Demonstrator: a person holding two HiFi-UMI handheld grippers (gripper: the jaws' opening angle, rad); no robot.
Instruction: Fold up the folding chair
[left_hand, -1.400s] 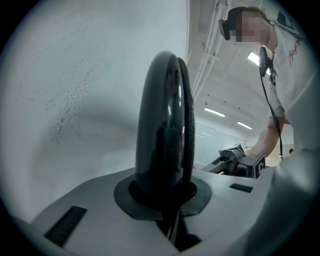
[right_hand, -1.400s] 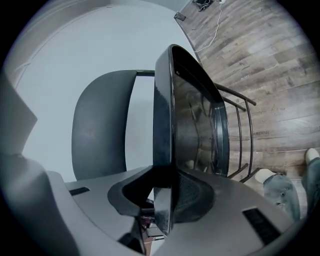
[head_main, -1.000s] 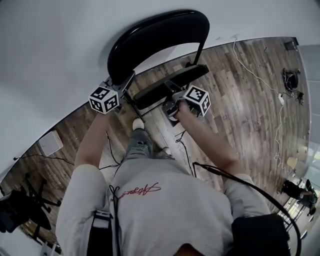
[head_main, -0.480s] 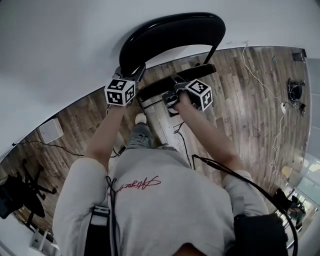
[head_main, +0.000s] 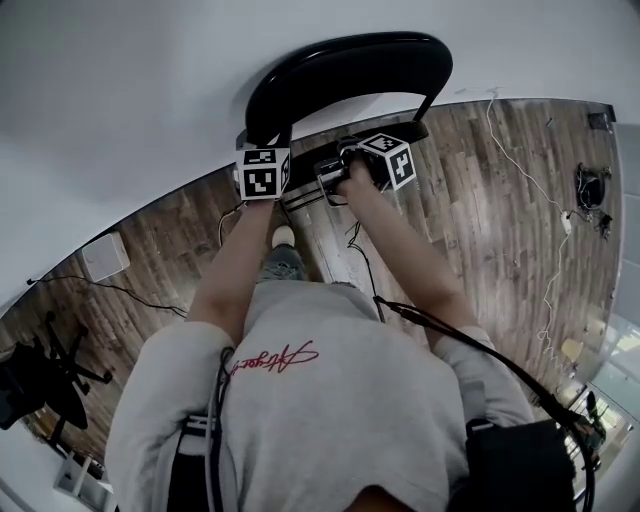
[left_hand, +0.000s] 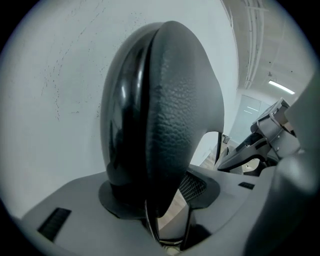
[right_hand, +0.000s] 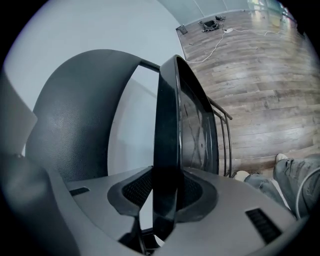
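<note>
Black plastic folding chair (head_main: 345, 70) on the wood-plank floor (head_main: 500, 200), against the white wall (head_main: 120, 100). Fingers (right_hand: 200, 192) of the right gripper (right_hand: 165, 192) clamp the upturned seat (right_hand: 167, 125). The left gripper (left_hand: 165, 195) has just been opening and loosely straddles the backrest (left_hand: 165, 100). Best now: steady the backrest, swing the seat flat against it.

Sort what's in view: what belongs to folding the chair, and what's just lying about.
Job: backrest; seat; left tool, jaws just been opening round the backrest; right tool, clamped on the seat.
Lying about: white cable; white box by the wall; black stand.
</note>
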